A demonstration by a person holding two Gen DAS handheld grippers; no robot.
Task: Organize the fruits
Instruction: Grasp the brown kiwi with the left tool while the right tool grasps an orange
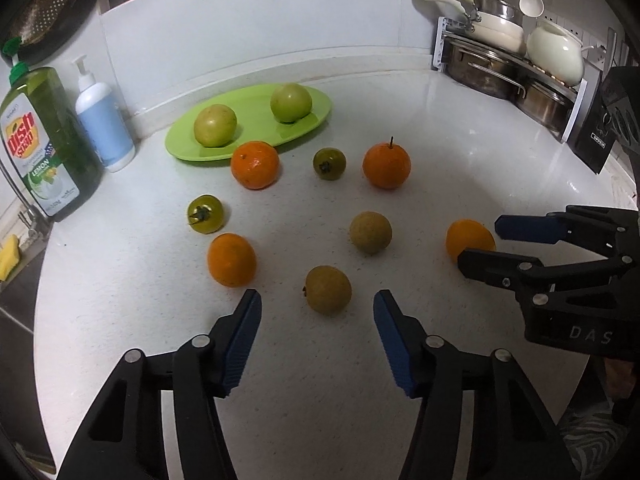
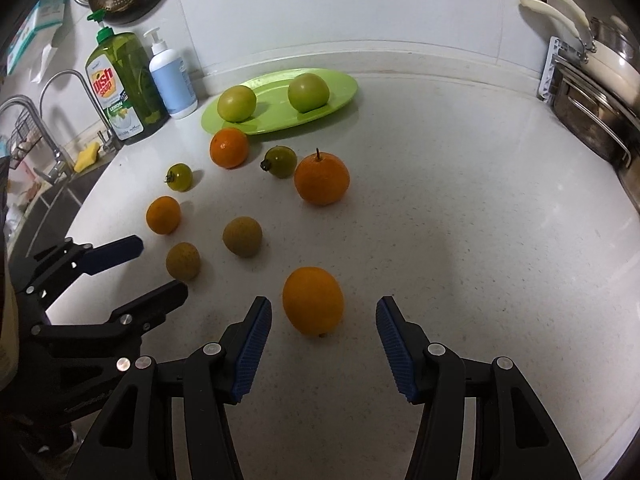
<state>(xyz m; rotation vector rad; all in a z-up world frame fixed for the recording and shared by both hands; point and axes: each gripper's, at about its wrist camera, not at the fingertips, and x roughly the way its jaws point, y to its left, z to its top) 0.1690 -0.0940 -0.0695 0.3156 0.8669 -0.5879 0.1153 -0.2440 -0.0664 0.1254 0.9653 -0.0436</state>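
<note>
Progress is at an early stage, judged from the layout. Two large green fruits already lie on the green plate at the back of the surface; the plate has bare room between and around them. Nine fruits remain loose on the surface in front of the plate: four oranges, two small dark green tomatoes and three dull brown-green round fruits.

Left gripper: jaws apart, nothing clamped. The nearest brown-green fruit lies just ahead of the fingertips, roughly centred on the gap, not touched by either pad.

Right gripper: jaws apart, nothing clamped. The near orange lies in line with the gap and partly between the fingertips; clearance shows on both sides. In the left wrist view this gripper reaches in from the right, with one jaw on either side of the same orange.

Remaining work, as a judgement: both grippers appear set for a simultaneous pick, after which seven fruits remain to be sorted. Whether sorting is by kind or simply onto the plate cannot be told; only green fruits occupy the plate so far. The dish soap bottle and pump bottle stand left of the plate, clear of the fruit.
</note>
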